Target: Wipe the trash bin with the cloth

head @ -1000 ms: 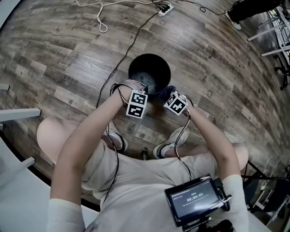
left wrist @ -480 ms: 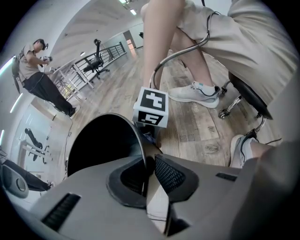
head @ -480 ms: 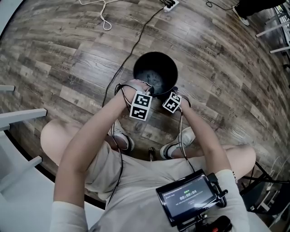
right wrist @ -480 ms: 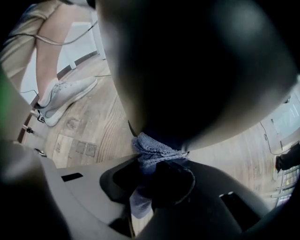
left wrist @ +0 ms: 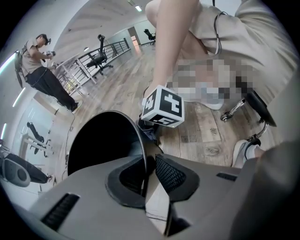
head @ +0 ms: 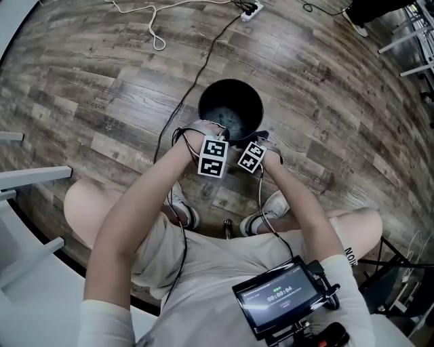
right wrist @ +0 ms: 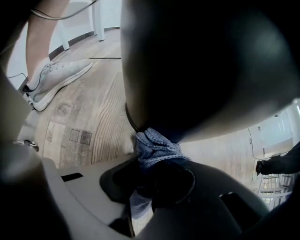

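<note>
Trash bin point(head: 234, 91) stands upright on the wood floor point(head: 102, 81), just ahead of my knees in head view. It's black and round, w/ the open top facing the cam.

Left tool point(left wrist: 149, 164) is clamped on the near rim: thin bin wall runs btwn the two pads, one pad inside the bin, the other outside. Jaws nearly together and have just been opening a touch, rim btwn them. Tool points steeply down.

Right tool point(right wrist: 154, 173) is closed on the cloth point(right wrist: 157, 145). It's blue knit, bunched up btwn the jaws, w/ a wad sticking out past the tips. The wad touches the bin's outer wall low down, close to the floor, on the near-right side. In head view this tool sits just beside the left one, and the marker cubes point(head: 252, 156) are near each other.

A black cable point(head: 203, 57) runs from the bin area up to a power strip point(head: 248, 11) at the top edge. A white cable point(head: 152, 34) loops at upper left, well apart from the bin. My shoes point(head: 268, 207) are below the bin, and a small screen point(head: 281, 298) is at bottom right. A person point(left wrist: 40, 70) stands far back in left gripper view.
</note>
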`<state>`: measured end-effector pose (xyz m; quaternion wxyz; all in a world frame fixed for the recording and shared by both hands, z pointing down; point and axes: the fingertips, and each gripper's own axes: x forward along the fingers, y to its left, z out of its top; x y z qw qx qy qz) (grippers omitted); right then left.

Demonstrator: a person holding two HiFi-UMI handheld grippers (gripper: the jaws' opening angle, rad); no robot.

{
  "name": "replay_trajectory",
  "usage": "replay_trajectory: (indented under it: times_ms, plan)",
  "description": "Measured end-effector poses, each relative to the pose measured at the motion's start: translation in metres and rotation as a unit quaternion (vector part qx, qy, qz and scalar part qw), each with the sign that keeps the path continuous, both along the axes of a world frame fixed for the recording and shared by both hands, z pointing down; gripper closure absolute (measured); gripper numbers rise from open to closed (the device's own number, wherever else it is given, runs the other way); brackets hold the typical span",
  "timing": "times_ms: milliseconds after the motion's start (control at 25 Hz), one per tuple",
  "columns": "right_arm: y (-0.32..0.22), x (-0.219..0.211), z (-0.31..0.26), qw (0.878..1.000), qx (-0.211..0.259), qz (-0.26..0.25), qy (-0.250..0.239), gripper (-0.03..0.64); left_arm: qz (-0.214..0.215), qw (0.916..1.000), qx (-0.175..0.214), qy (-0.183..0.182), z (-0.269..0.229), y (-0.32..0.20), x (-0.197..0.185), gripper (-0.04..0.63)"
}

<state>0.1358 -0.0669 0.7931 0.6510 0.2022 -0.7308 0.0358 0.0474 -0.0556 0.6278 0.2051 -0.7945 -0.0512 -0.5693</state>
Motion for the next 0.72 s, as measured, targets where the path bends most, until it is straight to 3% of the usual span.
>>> replay_trajectory:
  times_ms: [160,240,320,560,720]
  plan:
    - [0.016,0.004,-0.043,1.0,-0.01,-0.022,-0.012,0.552,-0.018,0.9997,-0.012,0.01,-0.002,0.003,0.004,0.522]
    - [0.025,0.008,-0.065,0.999,-0.017,-0.026,-0.03,0.552,-0.014,0.9997,-0.015,0.014,-0.006,0.002,0.001,0.445]
    - [0.035,0.011,-0.088,0.998,-0.024,-0.03,-0.048,0.552,-0.008,0.9998,-0.005,0.014,-0.01,-0.004,-0.005,0.43]
    - [0.056,-0.006,-0.159,0.992,-0.028,-0.056,-0.109,0.552,-0.003,0.9997,0.019,-0.017,0.0,-0.024,-0.037,0.426]
    - [0.058,-0.02,-0.201,0.988,-0.015,-0.065,-0.138,0.552,-0.011,0.9995,0.021,-0.019,0.0,-0.026,-0.037,0.44]
